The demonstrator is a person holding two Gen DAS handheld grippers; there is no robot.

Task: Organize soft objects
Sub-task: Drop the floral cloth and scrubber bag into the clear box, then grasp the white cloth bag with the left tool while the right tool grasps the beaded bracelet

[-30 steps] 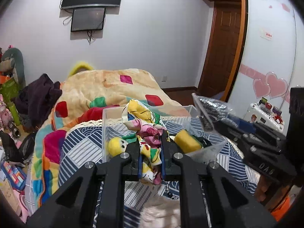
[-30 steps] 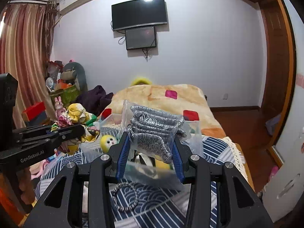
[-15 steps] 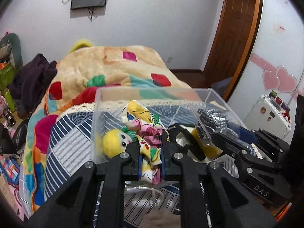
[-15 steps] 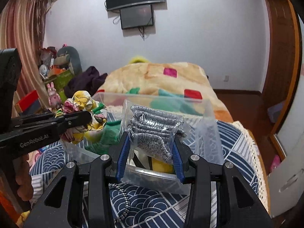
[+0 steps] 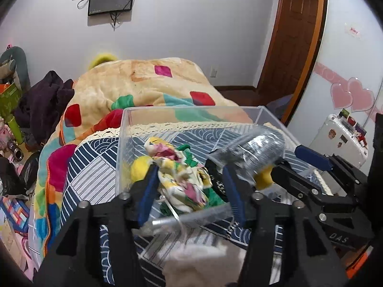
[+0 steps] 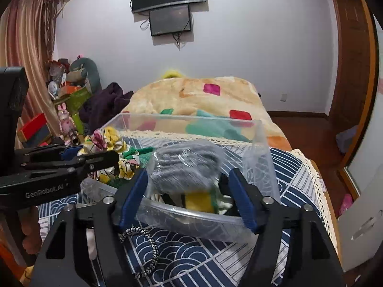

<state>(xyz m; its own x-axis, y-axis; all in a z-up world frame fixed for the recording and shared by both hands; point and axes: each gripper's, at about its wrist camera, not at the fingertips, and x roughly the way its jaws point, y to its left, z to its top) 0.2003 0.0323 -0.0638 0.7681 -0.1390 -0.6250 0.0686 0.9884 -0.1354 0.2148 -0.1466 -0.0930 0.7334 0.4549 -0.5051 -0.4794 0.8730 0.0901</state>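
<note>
A clear plastic bin (image 5: 191, 110) (image 6: 191, 119) stands on the blue patterned bedspread. My left gripper (image 5: 189, 179) is open over the bin's near left side, and the floral cloth (image 5: 182, 174) (image 6: 112, 143) lies loose between its fingers inside the bin. My right gripper (image 6: 189, 179) is open over the bin's near right side, and the bagged grey knit item (image 6: 186, 165) (image 5: 258, 148) is blurred, dropping between its fingers. A yellow plush (image 5: 140, 167) and a yellow soft item (image 6: 198, 202) lie in the bin.
A black-and-white braided band (image 6: 148, 246) lies on the bedspread in front of the bin. A white soft cloth (image 5: 198, 263) lies near the front edge. A colourful blanket (image 5: 148, 81) covers the bed behind. Toys and clutter (image 6: 69, 95) stand at the left.
Both grippers moved lower over the bin and opened. The floral cloth and the bagged grey knit item were let go and are falling into the bin.
</note>
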